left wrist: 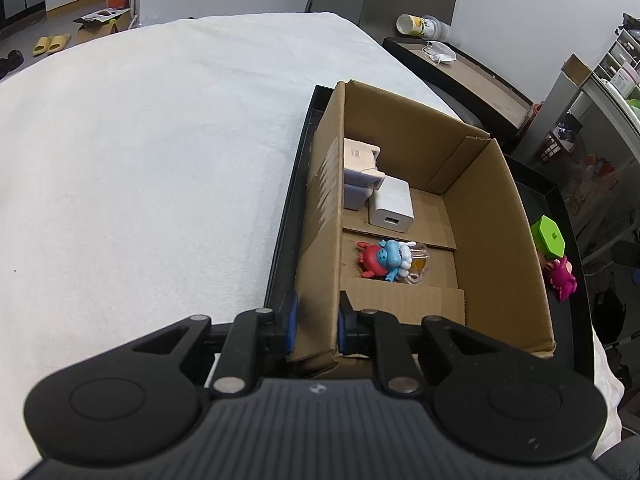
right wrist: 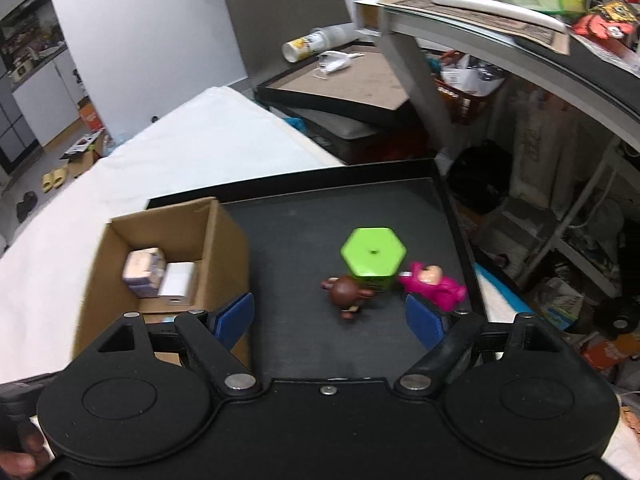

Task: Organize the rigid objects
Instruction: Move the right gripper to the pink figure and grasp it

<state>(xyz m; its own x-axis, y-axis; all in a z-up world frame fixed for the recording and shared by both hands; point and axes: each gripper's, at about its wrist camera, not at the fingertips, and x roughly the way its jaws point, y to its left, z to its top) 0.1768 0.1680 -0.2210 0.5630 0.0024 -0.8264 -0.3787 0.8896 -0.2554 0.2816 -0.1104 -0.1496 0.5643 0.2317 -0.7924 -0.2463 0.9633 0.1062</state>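
Observation:
A cardboard box (left wrist: pixel 492 216) stands in a black tray (left wrist: pixel 286 216) on a white cloth. My left gripper (left wrist: pixel 316 320) is shut on the box's near left wall. Inside lie a white charger (left wrist: pixel 390 208), pale blocks (left wrist: pixel 360 168) and a red and blue figure (left wrist: pixel 382 258). In the right wrist view the box (right wrist: pixel 224 240) sits at the left of the tray (right wrist: pixel 304 336). My right gripper (right wrist: pixel 330 318) is open above the tray floor, nothing between its blue pads. Just ahead stand a brown figure (right wrist: pixel 346 292), a green hexagonal block (right wrist: pixel 374 256) and a pink figure (right wrist: pixel 434 284).
The white cloth (left wrist: pixel 140 160) spreads to the left of the tray. Beyond the tray is a dark-framed board (right wrist: pixel 348 80) with a tipped cup (right wrist: pixel 308 44) and a mask. A cluttered grey table (right wrist: pixel 500 24) and shelves rise at the right.

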